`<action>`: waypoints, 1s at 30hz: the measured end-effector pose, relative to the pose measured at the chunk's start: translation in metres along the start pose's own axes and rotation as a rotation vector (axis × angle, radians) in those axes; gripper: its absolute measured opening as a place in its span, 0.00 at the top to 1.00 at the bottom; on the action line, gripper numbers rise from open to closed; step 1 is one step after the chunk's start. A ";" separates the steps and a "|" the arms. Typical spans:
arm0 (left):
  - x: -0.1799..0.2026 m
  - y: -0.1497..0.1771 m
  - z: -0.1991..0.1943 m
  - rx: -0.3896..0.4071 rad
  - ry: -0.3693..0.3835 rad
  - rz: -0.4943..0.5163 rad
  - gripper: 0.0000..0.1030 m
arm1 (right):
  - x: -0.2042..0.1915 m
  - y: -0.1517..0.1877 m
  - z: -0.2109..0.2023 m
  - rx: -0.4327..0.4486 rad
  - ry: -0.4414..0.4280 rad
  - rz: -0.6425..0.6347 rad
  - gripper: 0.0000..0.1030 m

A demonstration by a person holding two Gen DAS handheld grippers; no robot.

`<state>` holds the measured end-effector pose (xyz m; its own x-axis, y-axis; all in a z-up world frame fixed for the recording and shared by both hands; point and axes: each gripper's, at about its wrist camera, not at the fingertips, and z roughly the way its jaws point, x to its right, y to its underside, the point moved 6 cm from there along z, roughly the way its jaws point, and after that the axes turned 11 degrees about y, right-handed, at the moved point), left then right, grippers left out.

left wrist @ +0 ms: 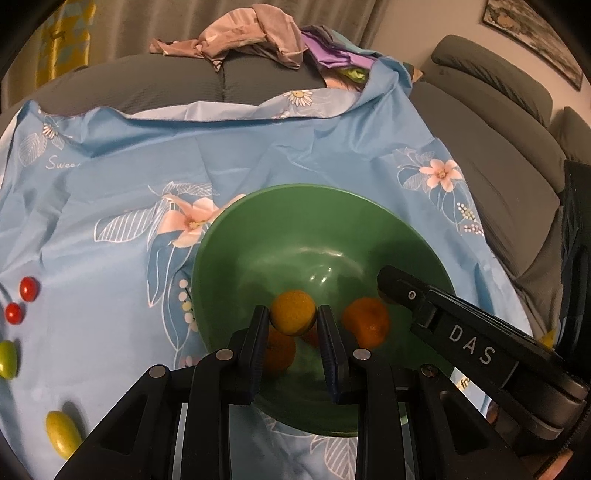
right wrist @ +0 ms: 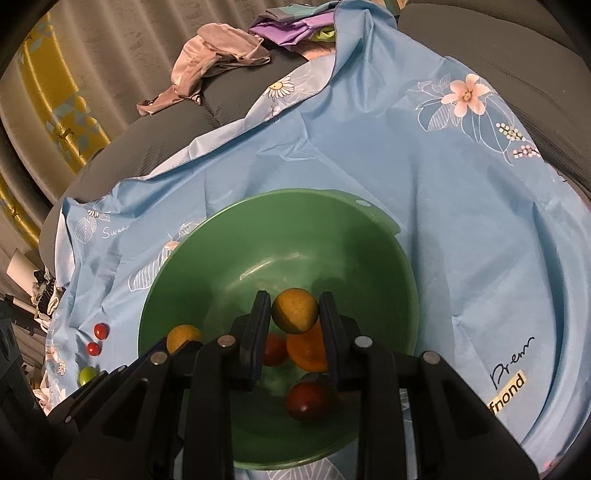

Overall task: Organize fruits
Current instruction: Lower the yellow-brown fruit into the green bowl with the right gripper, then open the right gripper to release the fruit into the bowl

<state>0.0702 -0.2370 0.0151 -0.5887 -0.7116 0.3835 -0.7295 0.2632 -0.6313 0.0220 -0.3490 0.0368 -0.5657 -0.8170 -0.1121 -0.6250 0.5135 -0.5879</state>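
A green bowl (left wrist: 236, 236) sits on a blue flowered cloth (left wrist: 110, 192). My left gripper (left wrist: 293, 314) is shut on a round yellow fruit (left wrist: 293, 312), held over the bowl's near side. My right gripper (right wrist: 294, 306) is shut on a second yellow fruit (right wrist: 295, 310), also over the bowl (right wrist: 207, 251). Inside the bowl lie an orange (right wrist: 308, 350), a small red fruit (right wrist: 275, 349) and a dark red fruit (right wrist: 306, 400). In the left wrist view the right gripper reaches in from the right, with an orange fruit (left wrist: 365, 321) beside its finger.
Loose fruit lies on the cloth left of the bowl: two red cherries (left wrist: 28, 288), a green fruit (left wrist: 7, 360) and a yellow-green one (left wrist: 62, 434). A grey sofa (left wrist: 498, 155) carries the cloth. A pile of clothes (left wrist: 251, 33) lies behind.
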 end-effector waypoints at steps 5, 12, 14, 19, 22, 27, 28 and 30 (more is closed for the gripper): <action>0.001 0.001 0.001 0.000 0.000 -0.008 0.74 | 0.000 0.001 0.003 -0.007 0.008 -0.006 0.72; 0.000 0.003 0.003 -0.008 0.002 -0.005 0.74 | 0.000 0.002 0.005 -0.014 0.022 -0.016 0.72; 0.000 0.003 0.003 -0.007 0.002 -0.002 0.74 | -0.001 0.002 0.005 -0.013 0.024 -0.017 0.72; 0.000 0.004 0.004 -0.009 0.004 -0.005 0.74 | -0.001 0.002 0.007 -0.016 0.040 -0.025 0.72; 0.000 0.005 0.005 -0.012 0.003 -0.003 0.74 | -0.001 0.003 0.009 -0.020 0.047 -0.030 0.72; -0.001 0.005 0.007 -0.016 -0.003 -0.004 0.74 | 0.000 0.003 0.008 -0.016 0.055 -0.036 0.72; 0.000 0.005 0.007 -0.016 -0.005 -0.002 0.74 | 0.000 0.003 0.008 -0.016 0.058 -0.038 0.72; 0.000 0.005 0.008 -0.016 -0.004 -0.003 0.74 | 0.000 0.004 0.009 -0.016 0.064 -0.042 0.72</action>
<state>0.0692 -0.2405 0.0068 -0.5854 -0.7150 0.3822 -0.7363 0.2715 -0.6197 0.0246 -0.3492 0.0279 -0.5718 -0.8196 -0.0361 -0.6569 0.4838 -0.5782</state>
